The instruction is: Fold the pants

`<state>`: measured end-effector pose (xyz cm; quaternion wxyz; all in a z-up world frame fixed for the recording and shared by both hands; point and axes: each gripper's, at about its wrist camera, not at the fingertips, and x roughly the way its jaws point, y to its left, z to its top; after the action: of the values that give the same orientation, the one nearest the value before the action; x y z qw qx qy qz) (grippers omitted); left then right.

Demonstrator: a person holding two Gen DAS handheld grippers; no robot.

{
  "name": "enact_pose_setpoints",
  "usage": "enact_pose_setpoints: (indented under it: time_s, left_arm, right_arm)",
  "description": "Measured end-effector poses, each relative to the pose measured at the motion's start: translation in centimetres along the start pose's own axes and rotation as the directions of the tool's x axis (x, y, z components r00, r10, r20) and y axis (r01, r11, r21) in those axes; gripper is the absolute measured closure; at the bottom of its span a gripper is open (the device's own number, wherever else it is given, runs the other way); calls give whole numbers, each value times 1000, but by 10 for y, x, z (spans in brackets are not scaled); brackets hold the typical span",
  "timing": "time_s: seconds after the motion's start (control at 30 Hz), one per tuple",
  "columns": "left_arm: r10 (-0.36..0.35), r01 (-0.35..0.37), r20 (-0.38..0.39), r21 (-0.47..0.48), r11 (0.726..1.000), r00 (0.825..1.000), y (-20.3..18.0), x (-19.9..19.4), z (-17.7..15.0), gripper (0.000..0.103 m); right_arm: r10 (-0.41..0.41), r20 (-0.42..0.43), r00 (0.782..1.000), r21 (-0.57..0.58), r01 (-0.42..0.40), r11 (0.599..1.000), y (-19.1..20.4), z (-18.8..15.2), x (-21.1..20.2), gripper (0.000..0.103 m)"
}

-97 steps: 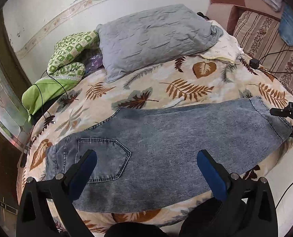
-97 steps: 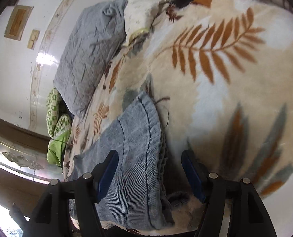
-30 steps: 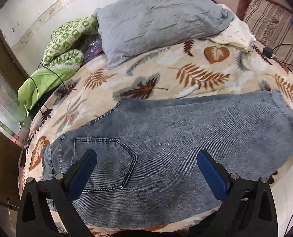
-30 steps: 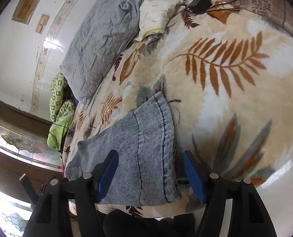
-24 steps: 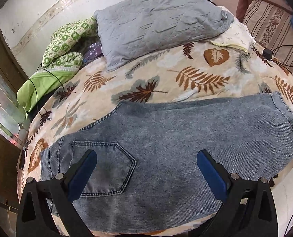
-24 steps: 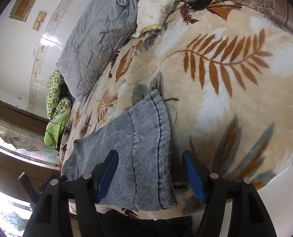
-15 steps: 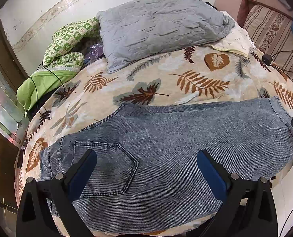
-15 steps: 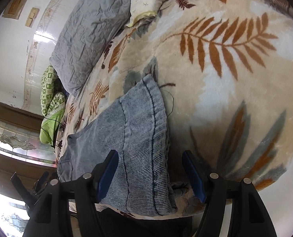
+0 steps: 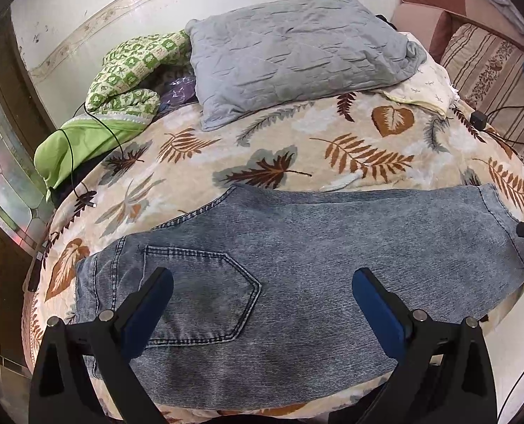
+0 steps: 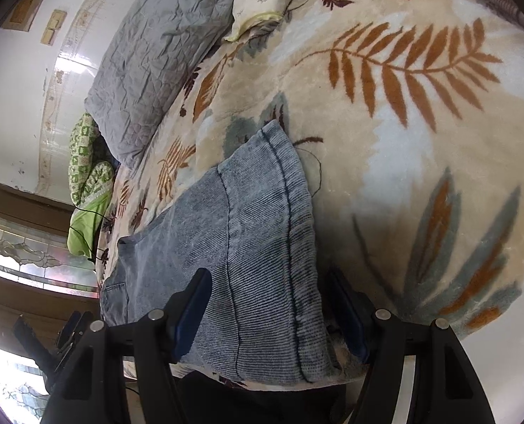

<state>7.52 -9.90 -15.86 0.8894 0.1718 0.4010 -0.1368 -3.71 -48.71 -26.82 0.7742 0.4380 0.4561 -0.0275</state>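
A cream fleece blanket with brown and grey leaf print (image 9: 332, 134) covers the bed. At its far edge lies a quilted grey pillow (image 9: 297, 53), a green checked quilt (image 9: 127, 81) bunched at the far left corner, a cream patterned pillow (image 9: 428, 84) toward the far right.

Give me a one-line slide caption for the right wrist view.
Open right claw straddles the hem end of the jeans lying flat on the leaf-print blanket.

black hand-held gripper (image 9: 262, 293), blue pads (image 9: 149, 312), silver screws.
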Motion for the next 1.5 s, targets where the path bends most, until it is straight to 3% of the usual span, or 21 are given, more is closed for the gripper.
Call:
enact_pose_setpoints:
  time_s: [0.23,0.33,0.6,0.73,0.83,0.9,0.97,1.1,1.2,1.4,1.5]
  left_arm:
    - [1,-1,-25,-4,1000,1000,-2,10,-4,2]
    - [-17,18,-53,19,1000,998,-11,17,-9,2]
    - [-23,34,-106,103,994,994,-43,31,-14,2]
    - [-14,26,-124,94,995,992,-51,39,-10,2]
    - [-8,19,-136,85,996,991,-53,46,-8,2]
    - [5,6,-139,78,997,990,-51,51,-8,2]
    - [38,-27,-145,77,997,989,-46,59,-10,2]
    - [102,-94,-155,58,994,983,-29,74,-12,2]
    - [138,-132,-164,50,990,977,-22,90,-12,2]
    - [168,-159,-129,77,984,977,-23,107,-4,0]
    - [141,-135,-104,62,989,984,-16,94,-5,0]
  right_arm:
    - [-55,85,995,-62,60,996,16,-8,-20,33]
    - [-56,76,996,-96,63,993,18,-12,-17,33]
    - [32,80,996,-16,-31,999,-14,-9,-15,33]
    - [87,176,980,-55,-78,995,-4,3,-37,33]
    - [17,231,973,-138,16,990,22,21,-41,33]
    - [-77,200,977,-164,111,980,33,34,-25,40]
    - [-154,156,976,-177,181,967,38,50,-1,74]
    - [-233,116,965,-223,254,941,44,62,28,74]
    - [-352,141,925,-286,379,880,52,66,49,75]
    - [-365,117,924,-209,382,900,48,83,57,75]
    - [-310,160,937,-215,339,916,66,71,37,75]
